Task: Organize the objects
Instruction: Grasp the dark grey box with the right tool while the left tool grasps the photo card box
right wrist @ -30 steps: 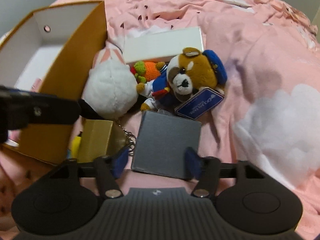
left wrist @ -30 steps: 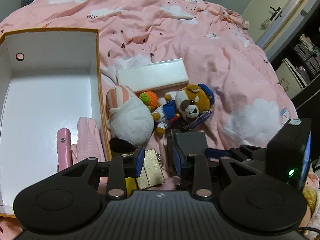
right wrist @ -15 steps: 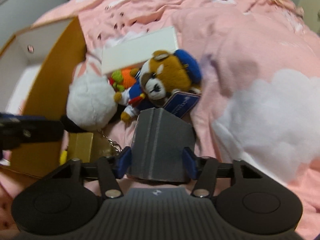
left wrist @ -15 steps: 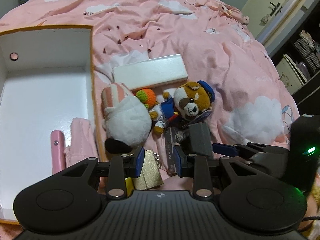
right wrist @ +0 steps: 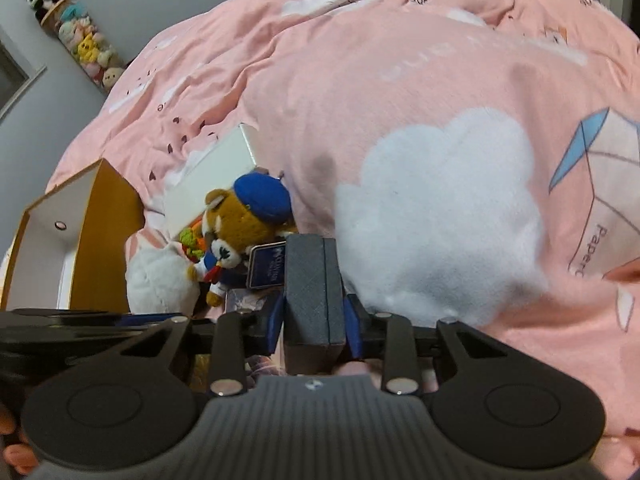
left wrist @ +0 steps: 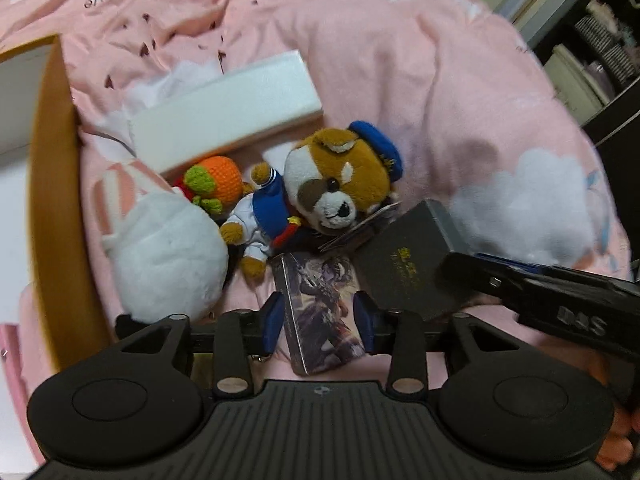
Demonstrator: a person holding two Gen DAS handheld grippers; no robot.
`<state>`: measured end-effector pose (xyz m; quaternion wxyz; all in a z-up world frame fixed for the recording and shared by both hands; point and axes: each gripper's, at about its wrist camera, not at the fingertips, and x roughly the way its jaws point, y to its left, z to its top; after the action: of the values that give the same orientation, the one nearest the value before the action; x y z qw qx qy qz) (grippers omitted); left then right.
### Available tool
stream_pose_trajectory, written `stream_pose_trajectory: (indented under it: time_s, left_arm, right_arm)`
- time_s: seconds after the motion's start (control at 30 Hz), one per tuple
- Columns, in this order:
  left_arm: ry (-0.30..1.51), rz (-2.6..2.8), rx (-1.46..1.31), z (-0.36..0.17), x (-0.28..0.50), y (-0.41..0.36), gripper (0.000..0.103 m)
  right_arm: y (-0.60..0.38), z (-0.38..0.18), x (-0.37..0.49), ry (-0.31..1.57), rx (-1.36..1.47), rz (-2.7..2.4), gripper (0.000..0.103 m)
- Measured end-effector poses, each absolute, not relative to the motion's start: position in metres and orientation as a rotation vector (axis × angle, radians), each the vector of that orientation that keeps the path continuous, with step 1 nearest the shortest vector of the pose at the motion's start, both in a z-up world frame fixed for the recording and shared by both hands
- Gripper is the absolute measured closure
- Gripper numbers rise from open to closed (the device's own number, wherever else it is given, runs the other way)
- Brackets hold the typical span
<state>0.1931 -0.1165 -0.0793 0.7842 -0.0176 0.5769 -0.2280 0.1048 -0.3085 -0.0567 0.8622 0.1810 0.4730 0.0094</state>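
Clamping a grey box [right wrist: 314, 286] on edge between its blue pads, the right gripper [right wrist: 314, 322] holds it tilted above the pink bed [right wrist: 420, 100]; in the left view the same box [left wrist: 404, 264] shows a dark face with gold lettering at 3 o'clock of centre. The left gripper [left wrist: 319, 322] stands partly open around a picture box [left wrist: 320, 304] that lies flat on the bed; whether the pads touch its sides I cannot tell.

At 12 o'clock from the picture box lies a bear [left wrist: 320, 192] in a blue cap, its paper tag touching the grey box. At 10 o'clock of the bear sits an orange knit toy [left wrist: 218, 182], and beyond both, toward 11 o'clock, a long white box [left wrist: 228, 114]. A white plush [left wrist: 164, 256] rests at 9 o'clock of the picture box, pressed against the orange outer wall of an open bin [left wrist: 56, 200] with a white inside, which fills the 9 o'clock edge. In the right view a hanging row of small plush toys [right wrist: 80, 38] shows at 10 o'clock on the grey wall.
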Motion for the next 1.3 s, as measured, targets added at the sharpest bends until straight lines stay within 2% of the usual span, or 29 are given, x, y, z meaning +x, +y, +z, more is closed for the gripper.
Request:
stream_pose_trajectory:
  time_s: [0.2,0.27,0.33,0.43,0.6,0.7,0.77,0.87,1.07,1.3]
  left_arm:
    - [1.348,-0.424,0.001,-0.113,0.214,-0.128,0.058]
    - [1.369,-0.425,-0.006,-0.120,0.217,-0.129,0.050]
    - [1.392,-0.436,-0.035,-0.126,0.219,-0.129,0.049]
    - [1.415,-0.452,-0.041,-0.134,0.220,-0.134,0.039]
    - [1.423,-0.451,-0.061,-0.141,0.220,-0.136,0.038]
    - [1.403,-0.442,-0.066,-0.135,0.215,-0.130,0.050]
    - [1.382,-0.442,-0.082,-0.128,0.210,-0.124,0.063]
    - [1.342,-0.462,-0.139,-0.116,0.200,-0.113,0.073]
    - [1.275,-0.477,-0.214,-0.111,0.178,-0.100,0.075]
    - [1.296,-0.463,-0.230,-0.131,0.170,-0.104,0.075]
  right_arm:
    - [-0.318,-0.065,0.108,0.990,0.440,0.034,0.069]
    - [-0.322,-0.068,0.108,0.989,0.463,0.040,0.068]
    - [-0.323,-0.070,0.109,0.989,0.477,0.045,0.068]
    - [-0.325,-0.071,0.111,0.988,0.492,0.050,0.068]
    - [-0.329,-0.075,0.112,0.991,0.521,0.058,0.068]
    - [-0.330,-0.075,0.112,0.990,0.522,0.059,0.069]
    - [-0.330,-0.075,0.112,0.990,0.521,0.059,0.069]
    - [-0.330,-0.075,0.111,0.989,0.519,0.057,0.069]
    - [-0.329,-0.073,0.109,0.996,0.497,0.055,0.069]
    - [-0.323,-0.076,0.117,1.022,0.457,0.069,0.067]
